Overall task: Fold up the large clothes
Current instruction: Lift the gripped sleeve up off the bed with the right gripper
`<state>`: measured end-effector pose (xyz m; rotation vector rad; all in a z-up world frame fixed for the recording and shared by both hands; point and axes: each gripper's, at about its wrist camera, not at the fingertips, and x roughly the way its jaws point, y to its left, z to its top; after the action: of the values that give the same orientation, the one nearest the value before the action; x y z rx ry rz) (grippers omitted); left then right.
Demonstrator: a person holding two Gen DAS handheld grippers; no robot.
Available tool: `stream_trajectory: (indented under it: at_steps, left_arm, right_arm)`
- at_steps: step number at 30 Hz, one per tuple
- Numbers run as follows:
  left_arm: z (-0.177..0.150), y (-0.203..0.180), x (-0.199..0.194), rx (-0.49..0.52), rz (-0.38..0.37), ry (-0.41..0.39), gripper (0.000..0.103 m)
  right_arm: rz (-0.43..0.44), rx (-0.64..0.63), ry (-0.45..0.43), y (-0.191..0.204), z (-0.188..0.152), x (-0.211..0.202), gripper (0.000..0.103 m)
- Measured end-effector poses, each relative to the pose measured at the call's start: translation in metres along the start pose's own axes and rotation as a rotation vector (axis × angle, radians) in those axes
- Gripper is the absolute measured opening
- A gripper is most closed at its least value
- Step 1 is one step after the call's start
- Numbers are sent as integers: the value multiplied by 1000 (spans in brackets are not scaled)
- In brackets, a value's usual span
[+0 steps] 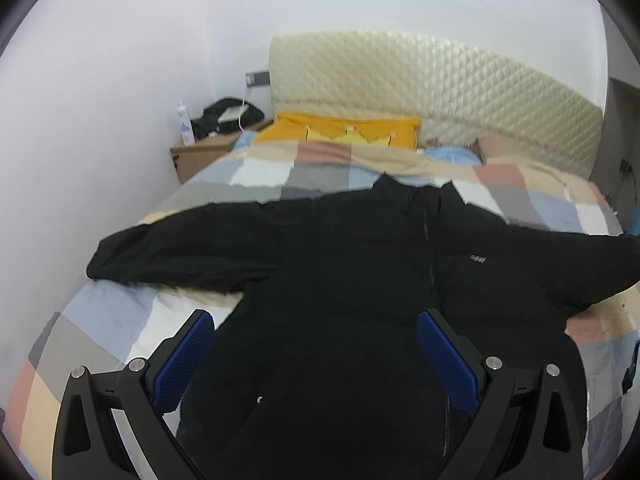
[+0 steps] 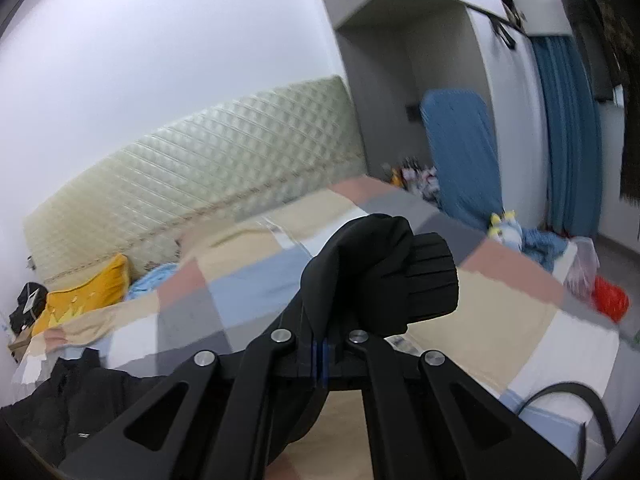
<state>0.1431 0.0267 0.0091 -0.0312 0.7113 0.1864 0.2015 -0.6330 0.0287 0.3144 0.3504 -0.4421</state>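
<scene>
While the left gripper [image 1: 316, 354] is hovering wide open, empty, the right gripper [image 2: 324, 344] is pinching the black padded jacket's [image 1: 360, 280] ribbed cuff [image 2: 430, 276]; advise carrying it squarely across the chest.

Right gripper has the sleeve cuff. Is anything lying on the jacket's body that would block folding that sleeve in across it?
Nothing visible does. The black jacket lies spread on the bed, its front bare; the open left gripper hovers over its lower part. The right gripper is clamped on the sleeve cuff.

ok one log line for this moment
black jacket spread on bed | left gripper open above hem | right gripper shut on sleeve cuff
</scene>
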Motion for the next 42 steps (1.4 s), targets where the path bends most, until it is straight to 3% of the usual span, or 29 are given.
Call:
stream_trajectory:
  at_steps: [7,15,23,28,33,38,42]
  left_arm:
    - [-2,8,-27,-21,-76,-27,102]
    - [-10,14,-61,16,-61,-153,102]
    - [-23,44,-45,-17,-15,-180,102]
    - [-30,65,-57,-75,-116,-195,102]
    - [-30,74,-76,-83,-102,-278,102]
    - [-30,91,-77,-149,-165,-244,102]
    - [-38,87,-74,-98,-148,-246,102]
  right_arm:
    - [51,-75,-62,62,36,-50,1]
    - [144,-189,-133,151,55,-109,1]
    - [262,-245,-167,242,44,-153,1]
    - [347,-262,-182,297,21,-169,1]
    - [465,-249,-132,352,-20,-173,1]
    - [563,-291,-85,402,-67,-179,1]
    - [636,-316,-17,444,-119,-171,1]
